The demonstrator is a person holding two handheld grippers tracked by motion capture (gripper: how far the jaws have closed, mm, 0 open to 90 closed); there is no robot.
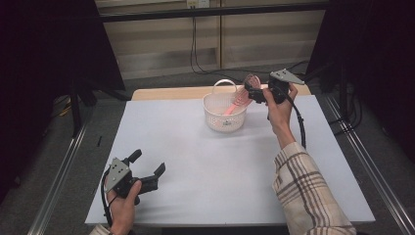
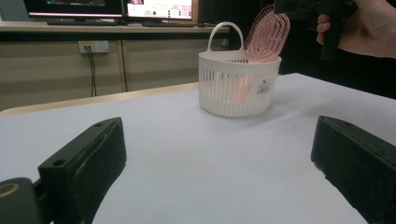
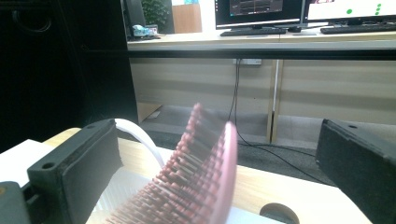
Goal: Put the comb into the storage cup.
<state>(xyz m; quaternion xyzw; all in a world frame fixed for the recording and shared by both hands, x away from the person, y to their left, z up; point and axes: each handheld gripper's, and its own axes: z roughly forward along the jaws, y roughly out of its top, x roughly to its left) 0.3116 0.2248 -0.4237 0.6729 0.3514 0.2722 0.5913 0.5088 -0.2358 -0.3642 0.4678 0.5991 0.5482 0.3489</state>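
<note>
High view: a person seated at the near edge of a white table (image 1: 205,161) holds 2 two-jaw grippers. The white basket (image 1: 224,111) — slotted wall, arched handle — stands on the far half of the table, right of centre. The pink hairbrush (image 1: 240,98) sits in the basket with its handle down inside and its oval bristled head leaning up and out over the far-right rim.

The right gripper (image 1: 253,92) is held above the table just right of the basket, its jaws pointing left at the brush head. Right gripper view: the 2 black jaws stand wide apart at either side, and the brush head (image 3: 201,182) lies between them, blurred, touching neither pad — the brush is not clamped.

The left gripper (image 1: 147,164) rests low at the near-left corner of the table, well apart from the basket. Left gripper view: its jaws are wide apart with bare tabletop between them; farther off stand the basket (image 2: 238,84), the brush head (image 2: 267,33) above its rim, and the right hand (image 2: 369,30) at the upper right.

A plaid sleeve (image 1: 308,188) covers the right forearm.
</note>
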